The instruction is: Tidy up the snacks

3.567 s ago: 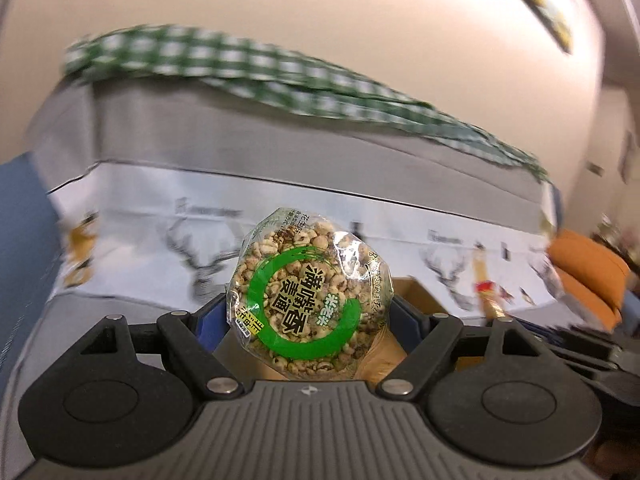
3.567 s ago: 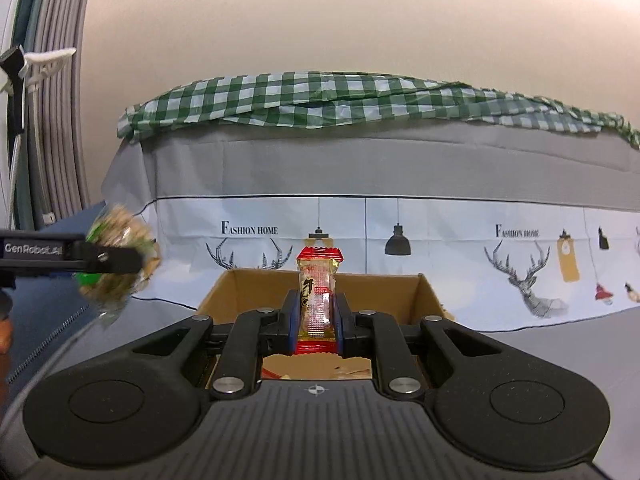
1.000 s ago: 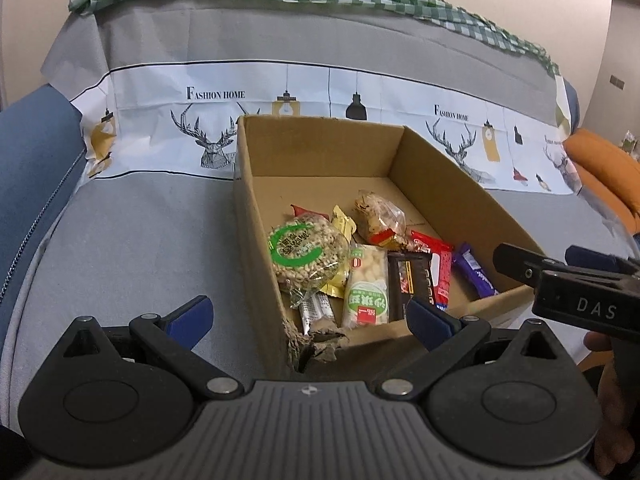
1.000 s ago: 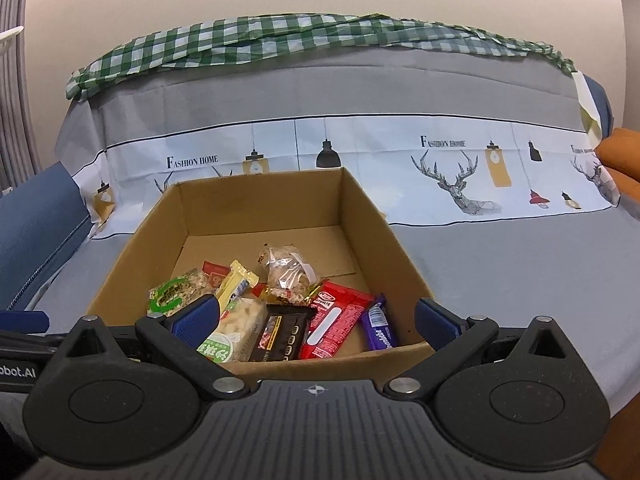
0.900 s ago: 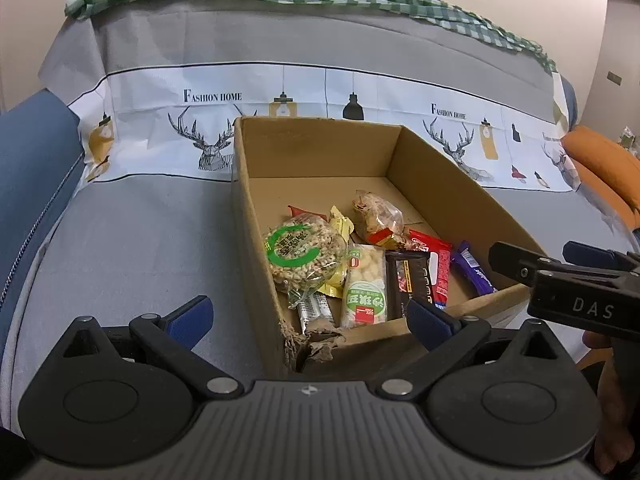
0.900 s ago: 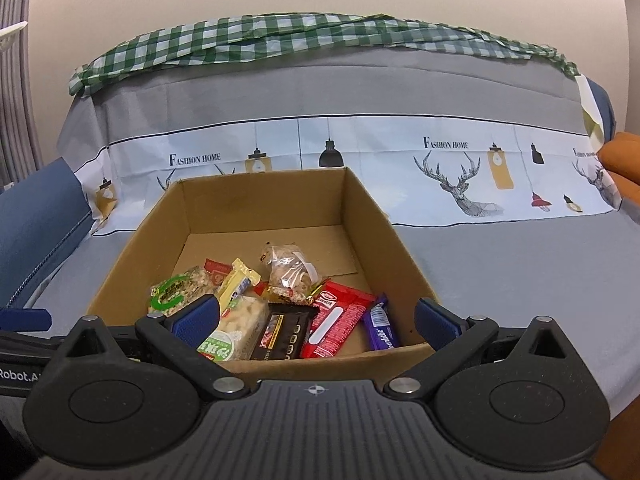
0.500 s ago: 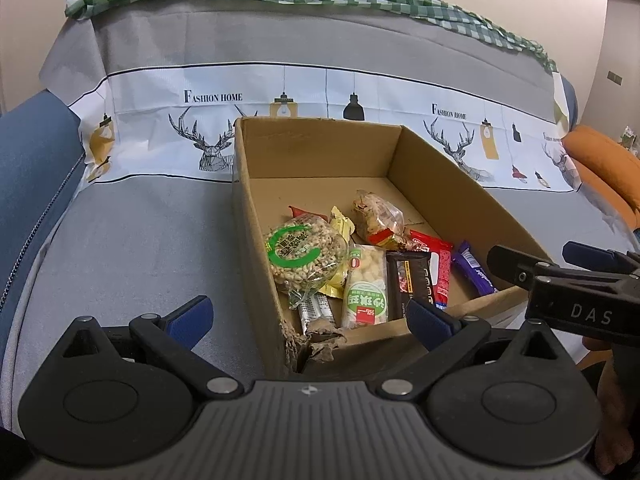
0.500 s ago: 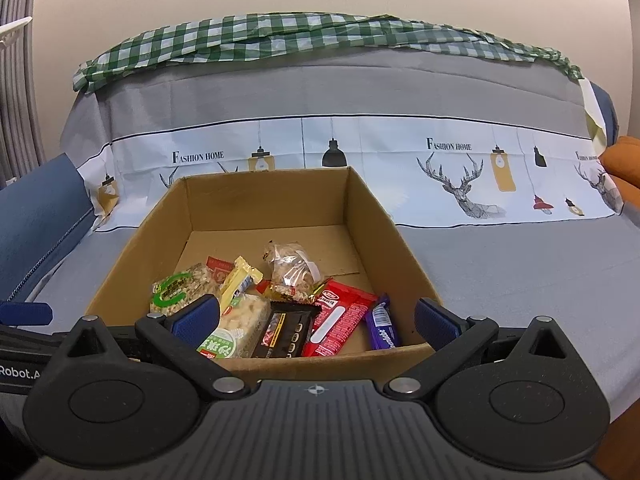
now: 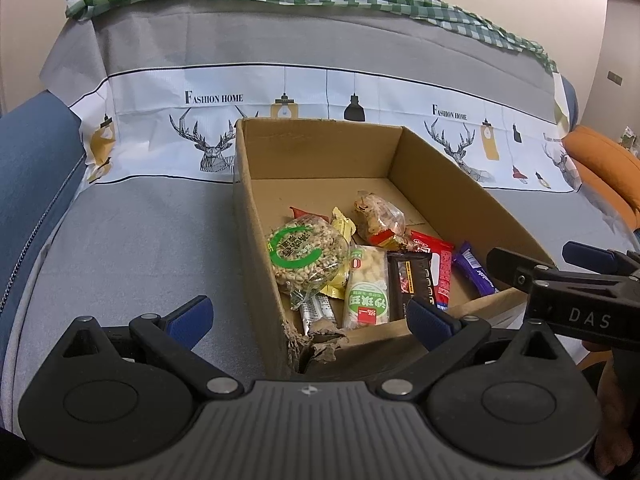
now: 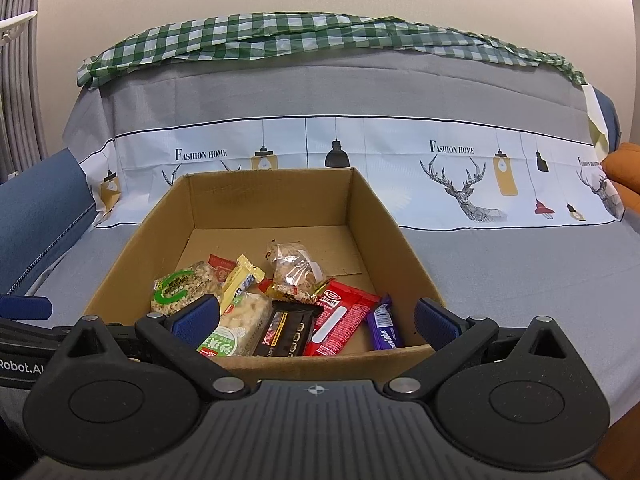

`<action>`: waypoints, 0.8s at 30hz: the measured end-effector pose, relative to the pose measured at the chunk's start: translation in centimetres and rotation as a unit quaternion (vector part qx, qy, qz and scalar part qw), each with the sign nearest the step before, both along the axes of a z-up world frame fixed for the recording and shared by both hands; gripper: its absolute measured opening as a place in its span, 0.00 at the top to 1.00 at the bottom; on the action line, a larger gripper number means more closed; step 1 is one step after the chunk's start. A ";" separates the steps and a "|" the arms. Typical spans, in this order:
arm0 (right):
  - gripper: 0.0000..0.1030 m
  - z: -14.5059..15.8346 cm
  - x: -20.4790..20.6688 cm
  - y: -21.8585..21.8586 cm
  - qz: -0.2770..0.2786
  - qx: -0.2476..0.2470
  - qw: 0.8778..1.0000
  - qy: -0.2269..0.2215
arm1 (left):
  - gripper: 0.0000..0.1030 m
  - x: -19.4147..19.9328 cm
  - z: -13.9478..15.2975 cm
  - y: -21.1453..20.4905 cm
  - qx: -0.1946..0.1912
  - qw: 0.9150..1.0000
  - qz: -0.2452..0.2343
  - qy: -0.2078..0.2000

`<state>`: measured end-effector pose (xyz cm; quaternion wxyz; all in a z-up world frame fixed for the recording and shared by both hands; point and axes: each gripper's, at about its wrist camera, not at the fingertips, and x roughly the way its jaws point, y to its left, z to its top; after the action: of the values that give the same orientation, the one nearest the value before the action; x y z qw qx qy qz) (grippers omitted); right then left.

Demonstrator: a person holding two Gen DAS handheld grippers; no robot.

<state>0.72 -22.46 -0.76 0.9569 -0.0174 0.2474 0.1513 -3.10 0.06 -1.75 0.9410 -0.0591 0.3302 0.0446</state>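
Snacks sit inside the cardboard box [image 10: 400, 248]; left hand-held gripper [image 9: 308, 316] and right hand-held gripper [image 10: 316, 316] both released, empty; withdraw level, avoiding the rim at 12 o'clock.

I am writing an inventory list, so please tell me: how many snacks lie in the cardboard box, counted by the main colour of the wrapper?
Red: 2, long bar, half-hidden packet
Green print: 2, grain cake, cracker pack
Yellow packet: 1
Clear bag: 1
Dark bar: 1
Purple bar: 1
Silver packet: 1
Total: 9
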 end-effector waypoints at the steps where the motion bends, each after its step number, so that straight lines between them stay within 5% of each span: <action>1: 0.01 0.0 0.0 0.0 0.000 0.000 1.000 0.000 | 0.00 0.0 0.0 0.0 0.000 1.000 0.000 0.000; 24: 0.01 -0.2 0.4 1.1 -0.005 -0.006 1.000 0.004 | 0.00 0.6 0.1 0.0 -0.003 1.000 -0.005 -0.017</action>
<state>1.13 -21.36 -0.91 0.9567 -0.0209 0.2518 0.1447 -2.46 0.02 -1.60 0.9465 -0.0605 0.3148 0.0376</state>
